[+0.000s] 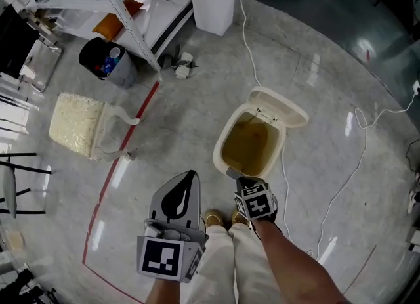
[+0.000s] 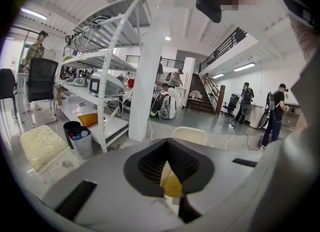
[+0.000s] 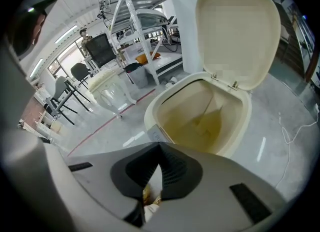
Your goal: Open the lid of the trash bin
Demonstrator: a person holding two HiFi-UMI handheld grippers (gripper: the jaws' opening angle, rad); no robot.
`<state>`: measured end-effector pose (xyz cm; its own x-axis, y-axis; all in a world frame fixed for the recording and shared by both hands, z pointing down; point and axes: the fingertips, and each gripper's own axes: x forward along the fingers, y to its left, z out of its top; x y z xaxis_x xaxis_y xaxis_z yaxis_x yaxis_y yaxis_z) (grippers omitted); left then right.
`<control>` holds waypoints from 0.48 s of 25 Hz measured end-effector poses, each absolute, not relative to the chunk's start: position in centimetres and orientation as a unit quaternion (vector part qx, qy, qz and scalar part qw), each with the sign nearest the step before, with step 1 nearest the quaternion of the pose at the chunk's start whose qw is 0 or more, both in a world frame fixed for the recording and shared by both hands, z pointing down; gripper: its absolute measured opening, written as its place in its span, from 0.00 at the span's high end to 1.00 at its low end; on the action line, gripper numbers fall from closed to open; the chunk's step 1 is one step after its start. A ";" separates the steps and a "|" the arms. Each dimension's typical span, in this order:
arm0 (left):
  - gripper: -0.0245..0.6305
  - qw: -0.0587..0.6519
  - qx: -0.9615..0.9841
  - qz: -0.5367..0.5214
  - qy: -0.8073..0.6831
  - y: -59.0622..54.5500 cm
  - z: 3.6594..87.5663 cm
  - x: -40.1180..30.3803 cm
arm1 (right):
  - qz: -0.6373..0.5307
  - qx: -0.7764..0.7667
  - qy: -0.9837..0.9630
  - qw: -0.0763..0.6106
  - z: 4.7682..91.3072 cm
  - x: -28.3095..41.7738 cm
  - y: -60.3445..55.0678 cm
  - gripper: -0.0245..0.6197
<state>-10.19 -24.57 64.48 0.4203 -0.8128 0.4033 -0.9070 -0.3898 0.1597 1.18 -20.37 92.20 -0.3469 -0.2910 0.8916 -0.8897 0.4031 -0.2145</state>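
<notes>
We count two grippers, one in each hand. The left gripper point(image 1: 189, 179) has its jaws closed tip to tip with nothing between them, and the right gripper point(image 1: 244, 181) is the same: jaws together, empty. Each bears one of the two marker cubes point(image 1: 161, 258), faced with black-and-white square patterns.

One cream trash bin point(image 1: 218, 157) stands on the floor just ahead of the right gripper, and ahead and to the right of the left gripper. Its one lid point(image 1: 286, 110) is raised, hinged on the side far from the right gripper and standing upright. On the bin's near rim we see one small grey panel point(image 3: 155, 135) with a mark too blurred to read.

Well to the left of the left gripper and farther ahead sit one pale cushioned chair point(image 1: 75, 125) and one smaller grey bin point(image 1: 123, 74) holding bottles. One white pillar point(image 1: 213, 0) rises far ahead, beside one white shelf rack point(image 1: 128, 23). One red line point(image 1: 118, 165) runs along the floor left of the left gripper. Two white cables point(image 1: 250, 53) trail over the floor, one far ahead of the right gripper and one off to its right. Two shoes point(image 1: 213, 218) show between the grippers. In the left gripper view we make out at least four people point(image 2: 276, 106) far ahead.
</notes>
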 end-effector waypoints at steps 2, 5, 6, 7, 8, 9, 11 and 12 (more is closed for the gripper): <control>0.98 0.181 0.823 0.130 -0.522 -24.4 63.7 -10.1 | 0.362 0.403 -0.738 0.401 90.9 1.1 -20.9 0.94; 0.98 0.183 0.824 0.122 -0.523 -24.3 61.4 -9.9 | 0.351 0.407 -0.748 0.389 87.3 0.8 -22.3 0.94; 0.98 0.180 0.824 0.116 -0.525 -24.6 60.3 -10.0 | 0.346 0.409 -0.753 0.383 85.9 0.5 -23.2 0.94; 0.98 0.177 0.824 0.108 -0.527 -24.9 59.2 -10.1 | 0.342 0.410 -0.757 0.376 84.4 0.2 -24.0 0.94; 0.98 0.174 0.824 0.102 -0.529 -25.0 58.0 -10.2 | 0.338 0.412 -0.761 0.370 82.8 -0.1 -24.6 0.94; 0.98 0.170 0.825 0.098 -0.530 -25.1 56.8 -10.2 | 0.334 0.415 -0.765 0.363 81.2 -0.2 -25.3 0.94; 0.98 0.162 0.828 0.092 -0.529 -25.1 54.3 -10.0 | 0.324 0.423 -0.772 0.346 77.5 -0.2 -26.6 0.94; 0.98 0.158 0.830 0.091 -0.528 -25.1 52.9 -9.8 | 0.318 0.429 -0.776 0.337 75.5 -0.1 -27.3 0.94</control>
<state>-9.81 -25.14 52.90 0.4264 -0.8470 0.3175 -0.9044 -0.3929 0.1664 -0.08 -27.33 75.51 -0.4054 -0.4505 0.7954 -0.8792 0.4303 -0.2044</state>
